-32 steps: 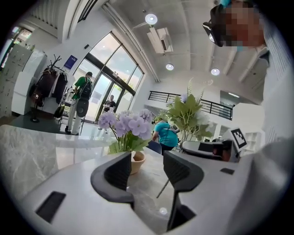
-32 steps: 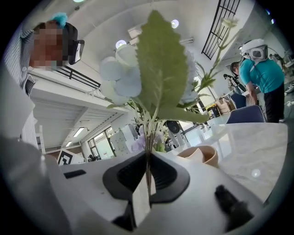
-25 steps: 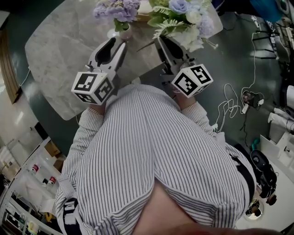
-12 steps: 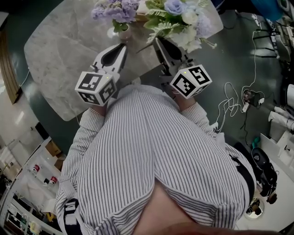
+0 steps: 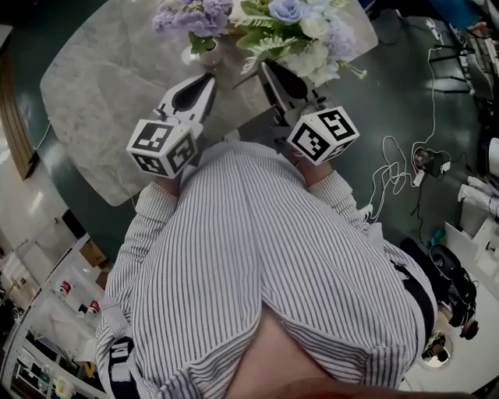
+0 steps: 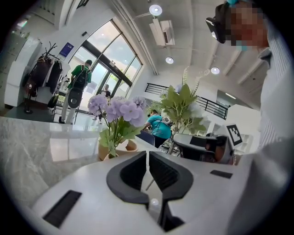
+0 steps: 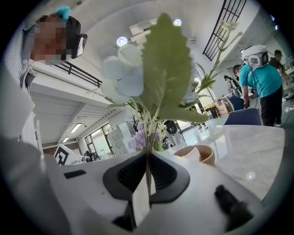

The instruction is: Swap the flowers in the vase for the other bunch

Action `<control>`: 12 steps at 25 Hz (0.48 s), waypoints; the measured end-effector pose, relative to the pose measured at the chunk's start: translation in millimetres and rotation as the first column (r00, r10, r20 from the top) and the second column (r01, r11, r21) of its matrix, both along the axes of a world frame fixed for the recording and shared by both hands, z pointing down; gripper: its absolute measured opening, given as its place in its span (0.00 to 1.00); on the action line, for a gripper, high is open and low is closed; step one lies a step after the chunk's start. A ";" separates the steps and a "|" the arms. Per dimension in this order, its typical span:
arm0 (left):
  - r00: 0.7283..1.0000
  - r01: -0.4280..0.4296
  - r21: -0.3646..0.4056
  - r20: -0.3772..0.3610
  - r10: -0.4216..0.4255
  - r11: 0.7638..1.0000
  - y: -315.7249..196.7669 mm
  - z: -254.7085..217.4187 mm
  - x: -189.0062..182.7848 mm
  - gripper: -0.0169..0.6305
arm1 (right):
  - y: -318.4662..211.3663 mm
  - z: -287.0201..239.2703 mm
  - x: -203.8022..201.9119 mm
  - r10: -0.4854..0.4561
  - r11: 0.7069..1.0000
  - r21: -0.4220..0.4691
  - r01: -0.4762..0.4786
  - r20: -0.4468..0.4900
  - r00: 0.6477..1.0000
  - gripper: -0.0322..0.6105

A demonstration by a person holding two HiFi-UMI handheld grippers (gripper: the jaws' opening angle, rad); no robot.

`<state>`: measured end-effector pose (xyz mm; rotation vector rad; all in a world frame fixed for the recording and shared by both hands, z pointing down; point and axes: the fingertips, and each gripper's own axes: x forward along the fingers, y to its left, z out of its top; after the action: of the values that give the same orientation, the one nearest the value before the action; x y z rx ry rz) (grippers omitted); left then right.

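— Closest to the striped shirt (image 5: 265,257), over the near edge of the marble table (image 5: 101,86), which gripper sits better for the vase?

— Left gripper (image 6: 147,156). Its jaws are pressed together with nothing between them. Its tips point almost straight at the vase (image 5: 207,54), which stands just beyond them on the table.

— And the other one?

— Right gripper (image 7: 148,158) is busy. Its jaws are clamped on the stems (image 7: 148,137) of the white-and-blue bunch (image 5: 300,31). They rise upright out of the grip, with leaves and blooms fanning above. I take that for the replacement bunch.

— Where is the bunch that has to come out?

— Purple flowers (image 5: 195,17) stand in the vase, stems roughly upright, heads above and a little left of the left gripper's line. From the right gripper they lie farther off, to its left, behind its own stems.

— So what does the next move hinge on?

— My guess is that the left jaws must open first. Then they close across those upright stems above the vase rim and lift along the stems' axis.

— Anything behind?

— Tan pot (image 7: 196,153), past the vase on the right gripper's side. I can't tell what it holds.
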<state>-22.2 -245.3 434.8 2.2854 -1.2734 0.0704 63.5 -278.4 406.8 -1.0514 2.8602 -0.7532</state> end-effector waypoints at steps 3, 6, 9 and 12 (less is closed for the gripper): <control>1.000 -0.005 0.000 0.005 0.005 1.000 3.4 -3.2 1.5 0.07 | 0.2 -5.8 -0.5 -0.014 0.999 0.037 0.015 -0.040 0.999 0.10; 1.000 -0.015 -0.006 0.004 0.015 1.000 7.9 0.0 -2.5 0.07 | 0.4 -9.5 -2.5 -0.019 0.995 0.091 0.027 -0.086 0.996 0.10; 1.000 0.000 -0.003 -0.005 0.000 1.000 15.0 0.6 -10.1 0.07 | 5.7 -9.7 -7.8 -0.026 0.996 0.087 0.033 -0.076 0.997 0.10; 1.000 0.009 -0.001 0.007 -0.009 1.000 15.7 -1.5 -7.5 0.07 | 9.0 -7.9 -6.4 -0.017 0.997 0.072 0.022 -0.068 0.998 0.10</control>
<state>-29.6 -229.6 433.3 2.2801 -1.2872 0.0752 57.2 -269.4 399.0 -1.0612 2.9340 -0.6211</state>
